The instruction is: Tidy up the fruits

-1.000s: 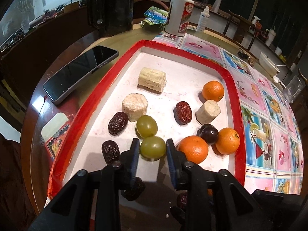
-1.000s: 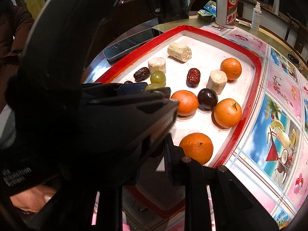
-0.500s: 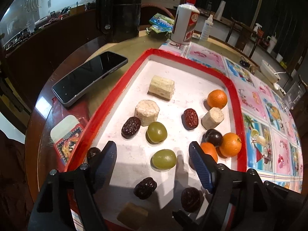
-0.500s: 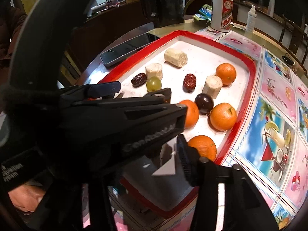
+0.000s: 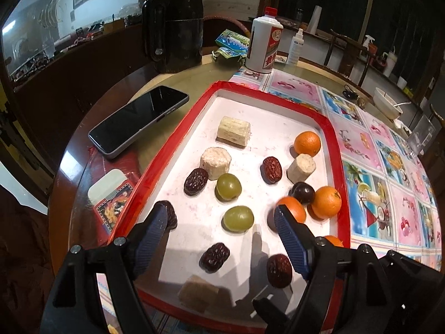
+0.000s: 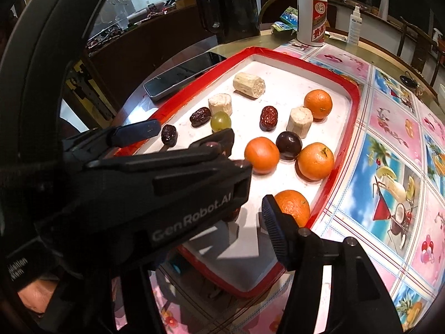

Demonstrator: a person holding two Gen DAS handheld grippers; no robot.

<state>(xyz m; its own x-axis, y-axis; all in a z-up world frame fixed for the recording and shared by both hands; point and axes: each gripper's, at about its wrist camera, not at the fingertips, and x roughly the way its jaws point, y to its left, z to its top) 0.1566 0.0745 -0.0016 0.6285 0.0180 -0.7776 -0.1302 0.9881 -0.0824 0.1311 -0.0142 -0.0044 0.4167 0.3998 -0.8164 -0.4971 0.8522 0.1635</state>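
Note:
A red-rimmed white tray (image 5: 178,139) holds two green grapes (image 5: 228,187) (image 5: 238,218), several oranges (image 5: 307,143), a dark plum (image 5: 303,193), several red dates (image 5: 272,166) and pale sugarcane pieces (image 5: 233,131). My left gripper (image 5: 221,218) hangs open above the nearer grape, touching nothing. In the right wrist view the left gripper (image 6: 180,139) blocks the tray's near left. My right gripper (image 6: 222,217) is open. Only its right finger (image 6: 271,220) shows, beside the nearest orange (image 6: 293,204) at the tray's right rim. Its left finger is hidden.
A phone (image 5: 139,121) and a card pack (image 5: 111,197) lie left of the tray. Behind stand a black kettle (image 5: 175,32), a white bottle (image 5: 264,44) and a spray bottle (image 5: 295,46). A patterned cloth (image 5: 389,167) covers the table to the right.
My left gripper let go of the green grape, opened wide and pulled back and up. The grape lies on the tray. The right gripper's visible finger spread outward.

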